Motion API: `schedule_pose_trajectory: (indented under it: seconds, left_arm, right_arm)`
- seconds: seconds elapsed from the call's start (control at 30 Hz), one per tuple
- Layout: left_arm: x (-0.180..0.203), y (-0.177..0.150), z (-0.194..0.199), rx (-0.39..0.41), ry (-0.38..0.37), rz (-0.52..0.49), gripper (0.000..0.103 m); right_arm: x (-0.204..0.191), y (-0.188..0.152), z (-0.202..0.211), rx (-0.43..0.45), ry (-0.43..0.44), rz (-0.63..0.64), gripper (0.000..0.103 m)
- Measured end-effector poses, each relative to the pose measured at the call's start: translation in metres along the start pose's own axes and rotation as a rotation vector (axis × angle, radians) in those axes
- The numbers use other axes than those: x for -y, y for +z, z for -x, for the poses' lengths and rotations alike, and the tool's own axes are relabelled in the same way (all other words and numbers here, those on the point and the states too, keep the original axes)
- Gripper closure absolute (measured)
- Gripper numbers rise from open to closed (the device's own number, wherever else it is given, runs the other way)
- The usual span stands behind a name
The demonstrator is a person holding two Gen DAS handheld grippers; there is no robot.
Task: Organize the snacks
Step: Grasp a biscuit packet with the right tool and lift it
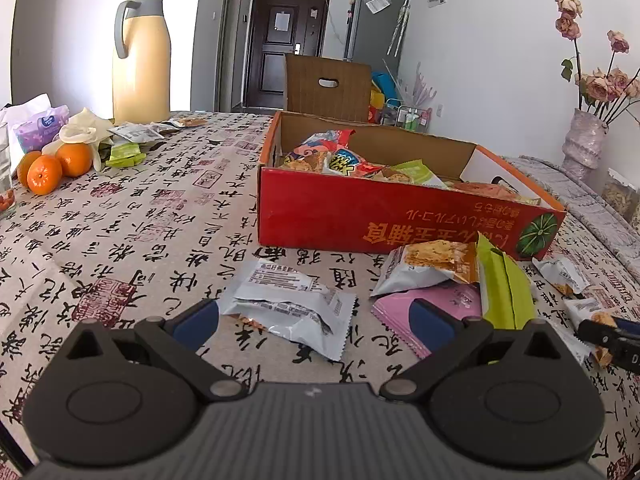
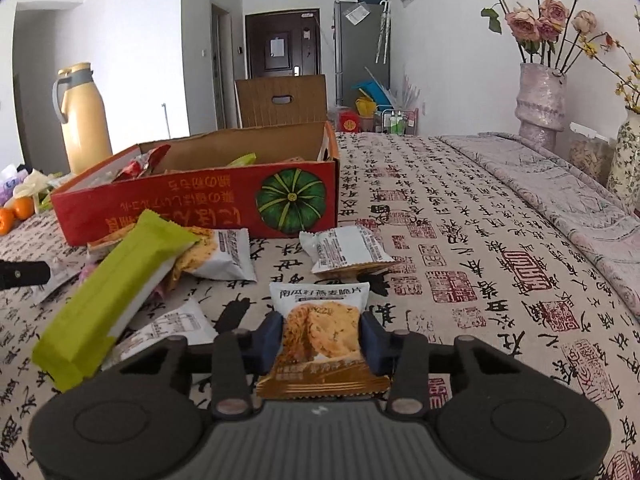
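I judge the tidying to be partly done: several packets already lie inside the red cardboard box with an orange rim and a green pumpkin picture (image 1: 400, 216), but many are still loose on the calligraphy-print tablecloth (image 1: 160, 216).

Going from left to right in the left wrist view: far left, near the oranges, a small light-green packet (image 1: 127, 154) waits outside the box. My left gripper (image 1: 316, 316) stands released, its blue pads wide apart, and the grey-white foil packet (image 1: 288, 300) lies between them on the cloth, not pressed. Next come a pink flat packet (image 1: 436, 300), a white packet with a biscuit picture (image 1: 432, 268) and a long lime-green bar wrapper (image 1: 504, 284), heaped together just in front of the box.

In the right wrist view my right gripper (image 2: 322, 338) is clenched on a white-and-gold oat crisp packet (image 2: 322, 328); the pads press both its sides. Whether the packet is lifted off the cloth I cannot tell. A further white packet (image 2: 344, 250) lies beyond it, near the box corner.

Inside the box I see red, orange and green snack bags (image 1: 340, 158), piled toward its left half; the right end seems less filled.
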State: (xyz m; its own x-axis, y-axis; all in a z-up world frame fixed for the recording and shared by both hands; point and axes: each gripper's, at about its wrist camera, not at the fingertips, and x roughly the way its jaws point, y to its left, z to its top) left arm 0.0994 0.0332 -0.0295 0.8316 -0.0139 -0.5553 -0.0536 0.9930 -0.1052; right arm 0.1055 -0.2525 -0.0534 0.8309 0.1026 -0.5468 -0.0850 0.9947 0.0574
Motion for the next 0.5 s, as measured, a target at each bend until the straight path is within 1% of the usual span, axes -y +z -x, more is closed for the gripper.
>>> schedule_pose_trajectory:
  seconds: [0.23,0.37,0.43,0.5]
  left_arm:
    - [-0.004,0.01,0.0,-0.056,0.013,0.002,0.0]
    - [-0.003,0.022,-0.003,-0.065,0.055,-0.05,0.0]
    - [-0.002,0.027,-0.009,-0.095,0.063,-0.08,0.0]
    - [-0.001,0.03,-0.017,-0.142,0.066,-0.109,0.0]
  right_arm:
    - [0.0,0.006,0.015,0.058,0.003,-0.009,0.062]
    - [0.001,0.008,0.018,0.069,0.014,-0.014,0.062]
    - [0.001,0.008,0.018,0.074,0.018,-0.017,0.062]
    - [0.001,0.008,0.018,0.075,0.019,-0.022,0.062]
